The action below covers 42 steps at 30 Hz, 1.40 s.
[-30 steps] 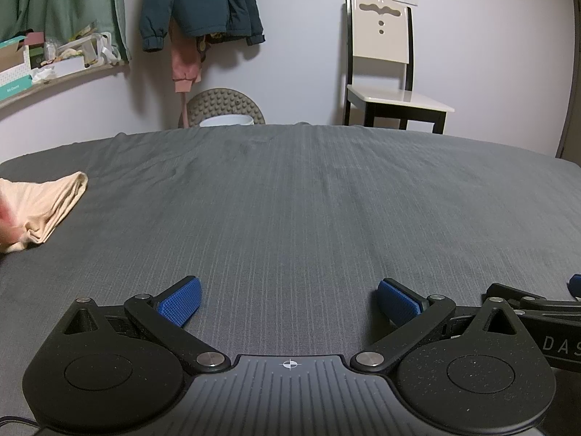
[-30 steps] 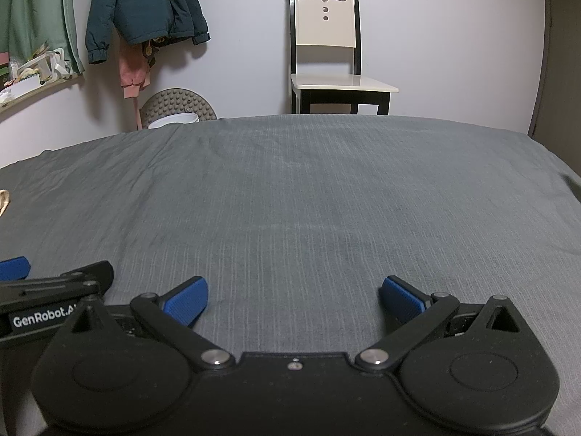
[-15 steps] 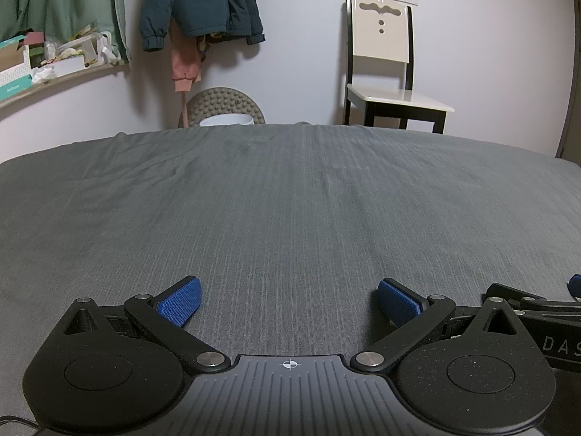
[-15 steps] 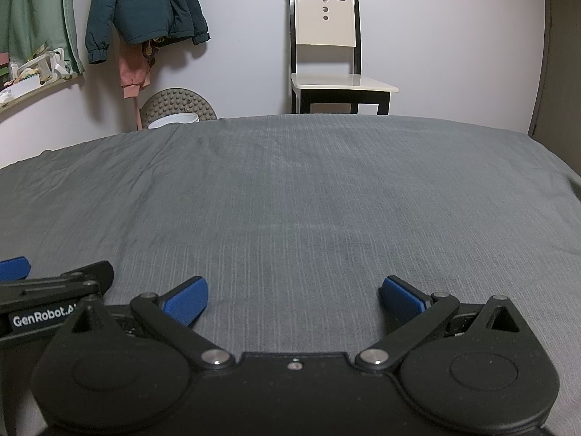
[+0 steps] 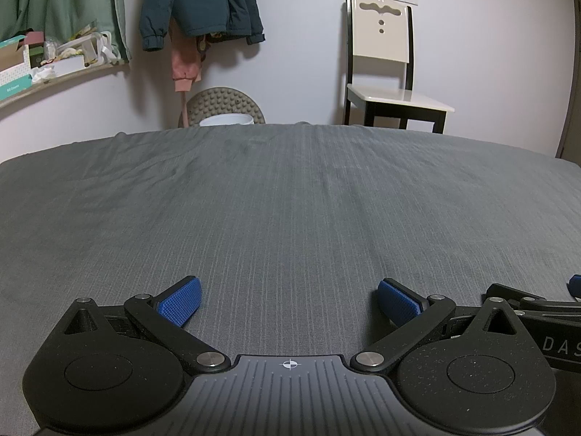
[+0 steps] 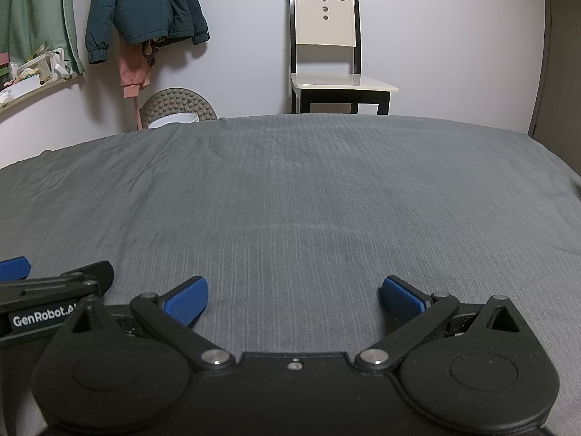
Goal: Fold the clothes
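Both wrist views look out over a wide dark grey ribbed bedspread (image 5: 290, 196) that fills the middle of the frame, and no garment lies on it anywhere in either picture. The left gripper (image 5: 288, 299), black with blue ribbed pads, sits at the bottom of its view with jaws spread wide and nothing between them; the right gripper (image 6: 293, 299), of the same make, sits at the bottom of its own view, likewise spread and empty. Each shows at the edge of the other's picture, so they lie just beside one another, low over the cover. The clothes to be folded are not in view, so I cannot tell how many are done or left; my judgement is that this is a pause between garments or either end of the job. At the top, a cream-and-black wooden chair (image 5: 385, 61) stands against the wall, and a dark teal padded jacket (image 5: 203, 3) hangs upper left.
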Tool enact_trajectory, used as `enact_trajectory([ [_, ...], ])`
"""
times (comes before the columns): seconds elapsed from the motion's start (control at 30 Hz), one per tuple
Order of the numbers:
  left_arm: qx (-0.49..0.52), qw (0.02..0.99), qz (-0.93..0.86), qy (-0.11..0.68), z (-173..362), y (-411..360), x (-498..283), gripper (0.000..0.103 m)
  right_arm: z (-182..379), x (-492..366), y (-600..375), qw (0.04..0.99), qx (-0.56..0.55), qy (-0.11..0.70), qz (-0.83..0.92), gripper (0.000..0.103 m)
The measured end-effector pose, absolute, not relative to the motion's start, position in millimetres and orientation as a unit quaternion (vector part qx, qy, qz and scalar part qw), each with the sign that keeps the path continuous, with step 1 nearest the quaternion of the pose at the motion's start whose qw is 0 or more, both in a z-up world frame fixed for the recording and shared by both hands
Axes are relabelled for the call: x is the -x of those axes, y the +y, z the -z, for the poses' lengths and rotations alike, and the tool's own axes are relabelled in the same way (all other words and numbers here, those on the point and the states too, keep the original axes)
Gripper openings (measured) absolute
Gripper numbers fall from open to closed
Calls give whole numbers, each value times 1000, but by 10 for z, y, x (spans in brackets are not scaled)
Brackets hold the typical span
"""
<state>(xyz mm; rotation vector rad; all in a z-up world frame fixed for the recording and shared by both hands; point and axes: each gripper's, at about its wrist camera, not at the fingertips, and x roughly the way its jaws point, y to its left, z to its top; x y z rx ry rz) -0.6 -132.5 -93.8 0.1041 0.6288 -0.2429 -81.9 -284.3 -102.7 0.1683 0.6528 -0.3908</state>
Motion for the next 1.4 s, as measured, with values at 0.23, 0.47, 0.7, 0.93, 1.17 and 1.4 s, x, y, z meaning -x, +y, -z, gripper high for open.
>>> enact_trajectory([
  [0.23,-51,942,120,308,936,-1314,1,103,1034,819,-2837,925,-82,318,191,103],
  [0.47,-52,942,120,309,937,-1307,0,103,1040,818,-2834,925,-82,318,191,103],
  [0.7,-51,942,120,309,929,-1299,-8,103,1036,816,-2836,925,-82,318,191,103],
  [0.93,-51,942,120,308,929,-1299,-12,103,1034,818,-2837,925,-82,318,191,103],
  [1.17,-52,942,121,309,930,-1294,-13,103,1037,817,-2832,925,-82,318,191,103],
  [1.4,-52,942,122,309,922,-1288,-18,103,1036,814,-2835,925,-83,318,191,103],
])
